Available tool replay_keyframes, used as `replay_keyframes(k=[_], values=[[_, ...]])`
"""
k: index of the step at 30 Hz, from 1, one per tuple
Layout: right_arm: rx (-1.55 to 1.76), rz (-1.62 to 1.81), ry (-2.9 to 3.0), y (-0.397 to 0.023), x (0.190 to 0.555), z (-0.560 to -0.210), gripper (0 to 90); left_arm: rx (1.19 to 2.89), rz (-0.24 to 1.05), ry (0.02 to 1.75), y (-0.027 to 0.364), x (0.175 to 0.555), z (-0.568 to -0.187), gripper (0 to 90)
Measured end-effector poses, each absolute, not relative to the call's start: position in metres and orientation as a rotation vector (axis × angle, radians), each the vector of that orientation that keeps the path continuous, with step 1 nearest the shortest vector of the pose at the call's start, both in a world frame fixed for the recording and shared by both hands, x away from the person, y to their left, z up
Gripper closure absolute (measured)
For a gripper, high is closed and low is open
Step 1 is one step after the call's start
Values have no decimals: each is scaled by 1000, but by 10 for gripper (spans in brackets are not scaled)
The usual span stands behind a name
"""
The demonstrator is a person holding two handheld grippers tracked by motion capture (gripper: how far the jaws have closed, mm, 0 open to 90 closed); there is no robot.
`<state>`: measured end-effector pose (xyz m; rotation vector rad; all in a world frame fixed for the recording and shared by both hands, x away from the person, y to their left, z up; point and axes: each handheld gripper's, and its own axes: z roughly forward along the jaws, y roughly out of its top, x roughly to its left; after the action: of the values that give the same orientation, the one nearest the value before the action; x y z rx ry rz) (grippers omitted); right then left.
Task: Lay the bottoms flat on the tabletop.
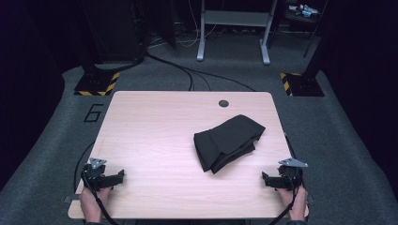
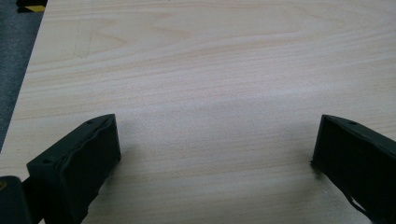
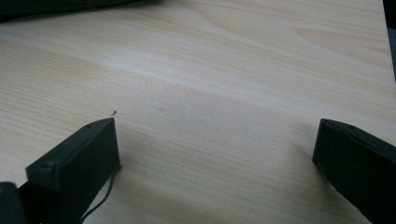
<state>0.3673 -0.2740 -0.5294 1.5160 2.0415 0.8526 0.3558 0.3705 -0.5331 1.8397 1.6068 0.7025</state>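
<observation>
A folded black garment (image 1: 229,142) is seen toward the desk's (image 1: 155,136) right edge; the left gripper (image 1: 117,177) and right gripper (image 1: 267,179), jaws wide and empty, are rested at the near corners. A reach is judged next.

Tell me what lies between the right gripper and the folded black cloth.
Nothing visible. Bare table separates the right gripper, jaws open and empty, from the folded black cloth, which lies farther back and a little towards the table's middle.

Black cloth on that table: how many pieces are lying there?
1. A single folded black cloth lies right of the middle of the table, nearer the right gripper than the left gripper. Its layers could hide another piece; I cannot tell.
</observation>
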Motion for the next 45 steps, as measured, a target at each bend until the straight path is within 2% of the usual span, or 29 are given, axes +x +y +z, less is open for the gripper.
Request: replay_keyframes(k=[23, 45], values=[[1539, 895, 2083, -277, 374, -521, 0, 1841, 697, 1608, 371, 356, -533, 5], [1446, 981, 2136, -254, 404, -476, 0, 1840, 695, 1608, 371, 356, -533, 4]])
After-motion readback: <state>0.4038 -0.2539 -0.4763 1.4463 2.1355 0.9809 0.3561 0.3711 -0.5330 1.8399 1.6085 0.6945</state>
